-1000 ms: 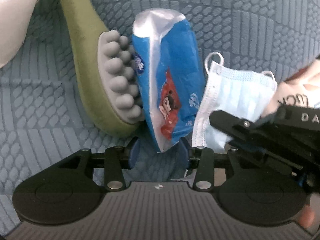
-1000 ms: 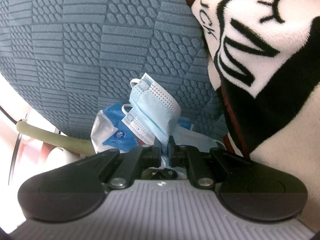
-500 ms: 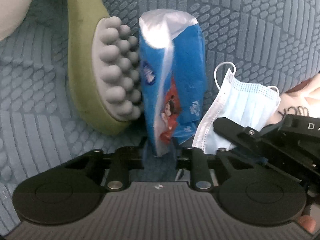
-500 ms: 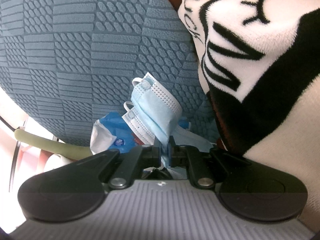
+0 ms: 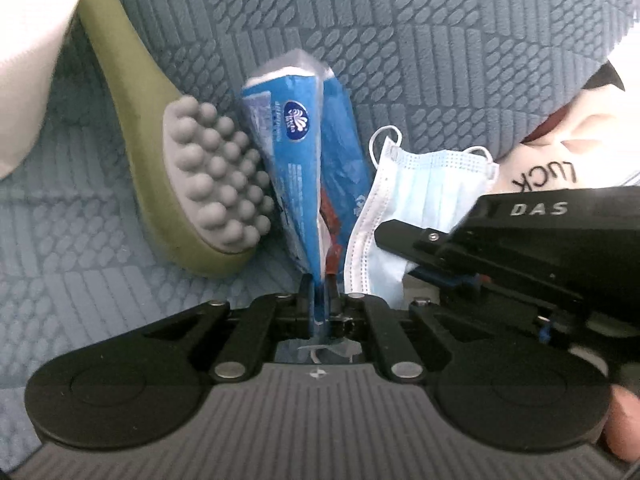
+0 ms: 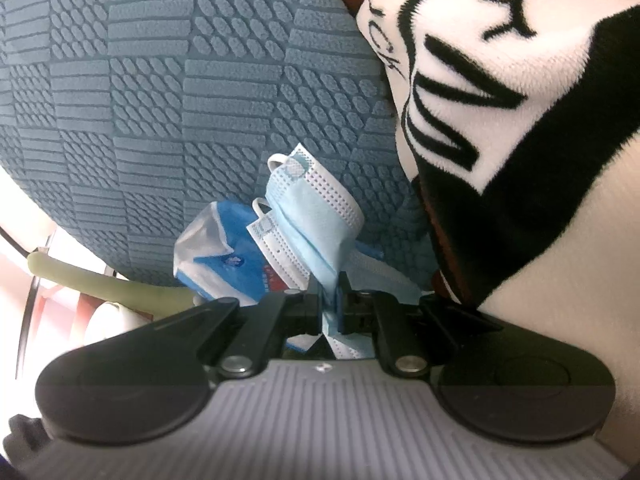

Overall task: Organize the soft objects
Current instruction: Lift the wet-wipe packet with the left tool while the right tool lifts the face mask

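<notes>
My left gripper (image 5: 319, 286) is shut on the near end of a blue tissue pack (image 5: 308, 168), which stands up from the jaws over the blue textured sofa. The pack also shows in the right wrist view (image 6: 228, 264). My right gripper (image 6: 330, 288) is shut on a light blue face mask (image 6: 312, 216), held just right of the pack. The mask (image 5: 424, 200) and the right gripper's black body (image 5: 520, 240) show in the left wrist view.
A green massage brush with grey rubber nubs (image 5: 212, 184) lies left of the pack on the sofa (image 5: 440, 60). A white and black plush blanket with lettering (image 6: 520, 120) fills the right. A white cushion (image 5: 28, 60) sits at upper left.
My left gripper's jaws have closed fully on the tissue pack, squeezing its end flat, and the pack has lifted and tilted upright. My right gripper keeps its hold on the mask.
</notes>
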`<state>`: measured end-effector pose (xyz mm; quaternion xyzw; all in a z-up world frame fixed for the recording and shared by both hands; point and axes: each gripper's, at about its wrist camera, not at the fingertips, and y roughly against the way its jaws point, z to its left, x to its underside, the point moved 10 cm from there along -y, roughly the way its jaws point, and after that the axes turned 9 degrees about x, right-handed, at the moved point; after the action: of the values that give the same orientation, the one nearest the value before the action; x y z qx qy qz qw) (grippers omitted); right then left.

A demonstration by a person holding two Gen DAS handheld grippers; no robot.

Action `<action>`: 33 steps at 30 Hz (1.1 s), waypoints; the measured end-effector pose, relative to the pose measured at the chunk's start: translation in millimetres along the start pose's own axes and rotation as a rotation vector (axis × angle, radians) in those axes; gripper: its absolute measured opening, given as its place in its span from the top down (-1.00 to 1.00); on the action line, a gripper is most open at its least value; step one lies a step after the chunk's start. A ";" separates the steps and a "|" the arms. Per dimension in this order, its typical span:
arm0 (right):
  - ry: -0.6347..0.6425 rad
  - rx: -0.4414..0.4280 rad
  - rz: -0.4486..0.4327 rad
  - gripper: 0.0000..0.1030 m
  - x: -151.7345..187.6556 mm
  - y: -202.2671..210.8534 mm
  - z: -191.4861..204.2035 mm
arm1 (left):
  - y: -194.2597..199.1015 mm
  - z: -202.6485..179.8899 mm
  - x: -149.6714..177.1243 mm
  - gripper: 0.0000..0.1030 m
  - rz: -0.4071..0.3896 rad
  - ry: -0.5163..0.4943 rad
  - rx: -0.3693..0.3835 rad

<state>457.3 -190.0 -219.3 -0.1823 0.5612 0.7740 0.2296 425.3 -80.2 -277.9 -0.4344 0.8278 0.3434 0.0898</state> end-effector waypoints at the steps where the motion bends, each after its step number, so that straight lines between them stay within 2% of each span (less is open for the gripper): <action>1: 0.001 -0.003 0.000 0.80 0.8 0.5 0.7 | 5.4 -0.3 -1.6 0.91 0.002 0.000 0.000; 10: 0.010 -0.014 0.009 0.81 15.1 5.1 9.3 | 61.3 8.7 -12.6 0.93 0.037 -0.040 -0.008; 11: 0.009 -0.015 0.008 0.81 17.3 6.5 10.6 | 55.5 15.5 -11.8 0.93 0.040 -0.046 -0.011; 14: -0.015 -0.052 0.003 0.81 25.0 13.9 15.3 | 69.6 21.2 -13.0 0.93 0.031 -0.053 -0.017; 18: -0.016 -0.060 0.006 0.81 39.3 18.4 28.6 | 79.1 23.0 -14.8 0.94 0.042 -0.081 -0.018; 23: 0.046 -0.073 0.002 0.81 56.5 25.8 50.6 | 111.1 31.9 -17.6 0.96 0.046 -0.112 -0.033; 33: 0.059 -0.121 0.025 0.81 100.3 45.5 69.1 | 174.4 53.4 -19.9 0.99 0.057 -0.185 -0.059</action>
<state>347.1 -121.1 -216.8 -0.2115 0.5220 0.8037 0.1917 293.1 34.8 -223.4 -0.3796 0.8176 0.4087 0.1431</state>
